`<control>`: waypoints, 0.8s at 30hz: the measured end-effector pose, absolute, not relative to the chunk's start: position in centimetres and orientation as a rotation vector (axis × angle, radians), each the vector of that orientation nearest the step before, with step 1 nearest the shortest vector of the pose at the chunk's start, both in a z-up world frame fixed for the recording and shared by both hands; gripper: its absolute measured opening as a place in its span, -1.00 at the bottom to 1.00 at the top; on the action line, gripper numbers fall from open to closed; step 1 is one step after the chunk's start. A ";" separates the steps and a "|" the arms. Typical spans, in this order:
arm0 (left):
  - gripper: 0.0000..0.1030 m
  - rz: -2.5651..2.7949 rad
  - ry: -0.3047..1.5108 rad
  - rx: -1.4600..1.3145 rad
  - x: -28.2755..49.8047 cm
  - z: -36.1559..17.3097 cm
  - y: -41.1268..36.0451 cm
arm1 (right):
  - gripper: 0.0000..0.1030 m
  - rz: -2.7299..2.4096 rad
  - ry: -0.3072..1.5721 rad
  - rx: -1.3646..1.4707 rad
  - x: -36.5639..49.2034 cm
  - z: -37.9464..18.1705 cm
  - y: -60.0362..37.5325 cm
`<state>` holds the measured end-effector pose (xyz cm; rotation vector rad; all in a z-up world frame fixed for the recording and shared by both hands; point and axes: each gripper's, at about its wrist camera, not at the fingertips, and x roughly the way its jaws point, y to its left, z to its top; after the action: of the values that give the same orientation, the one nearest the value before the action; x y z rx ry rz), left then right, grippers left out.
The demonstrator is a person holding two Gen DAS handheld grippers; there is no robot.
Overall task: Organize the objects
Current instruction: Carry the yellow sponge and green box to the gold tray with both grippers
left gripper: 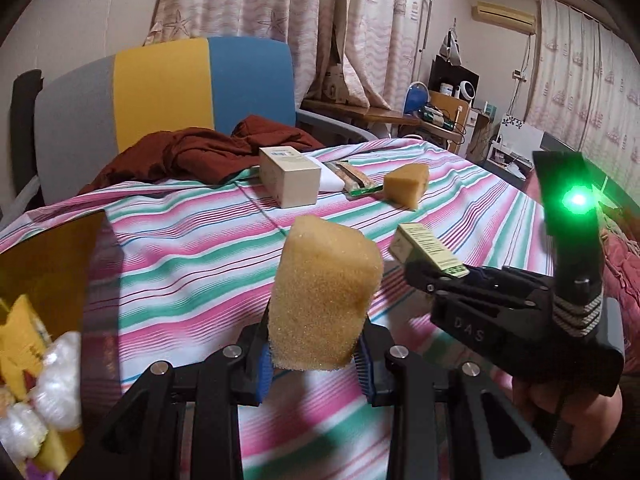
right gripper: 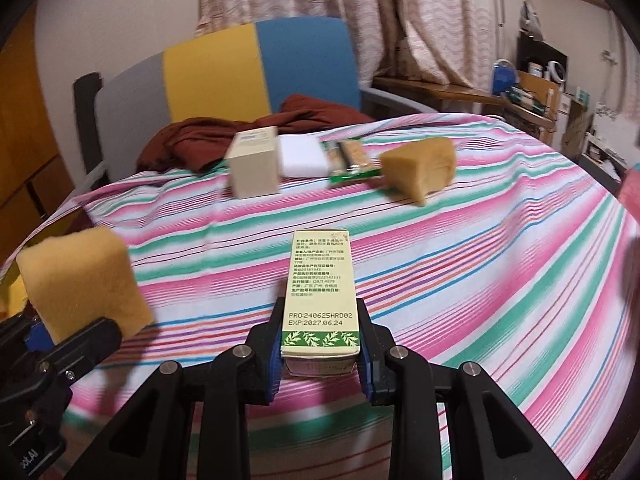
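My left gripper [left gripper: 316,364] is shut on a yellow sponge [left gripper: 324,292], held above the striped cloth. My right gripper [right gripper: 320,360] is shut on a slim cream and green printed carton [right gripper: 322,288]. In the left wrist view the right gripper [left gripper: 436,276] shows at the right with the carton [left gripper: 424,246] sticking out of it. In the right wrist view the left gripper's sponge [right gripper: 80,280] shows at the left. Farther back on the cloth lie a beige box [left gripper: 290,178], a white block [right gripper: 302,156], a snack packet [right gripper: 348,158] and a second sponge [left gripper: 406,184].
The table wears a pink, green and white striped cloth [left gripper: 192,248]. A dark red garment [left gripper: 192,152] lies at its far edge before a grey, yellow and blue chair [left gripper: 168,88]. A brown box with yellow and white packets [left gripper: 44,340] stands at the left. A cluttered desk [left gripper: 440,120] stands at the right.
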<state>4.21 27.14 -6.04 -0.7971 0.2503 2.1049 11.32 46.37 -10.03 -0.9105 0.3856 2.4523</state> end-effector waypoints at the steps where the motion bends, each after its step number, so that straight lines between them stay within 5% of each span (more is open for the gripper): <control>1: -0.36 2.115 0.238 -0.802 4.2 -5.8 26.4 | -0.41 2.463 0.387 -0.914 11.2 -9.9 45.8; 24: -0.36 2.493 -0.119 -0.808 -1.0 -1.8 6.9 | -0.41 2.883 0.237 -0.970 3.5 -3.5 29.7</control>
<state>-1.01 6.87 -1.84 -0.8078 -0.1195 2.4929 3.50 29.67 -3.55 -0.9697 0.2367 2.8833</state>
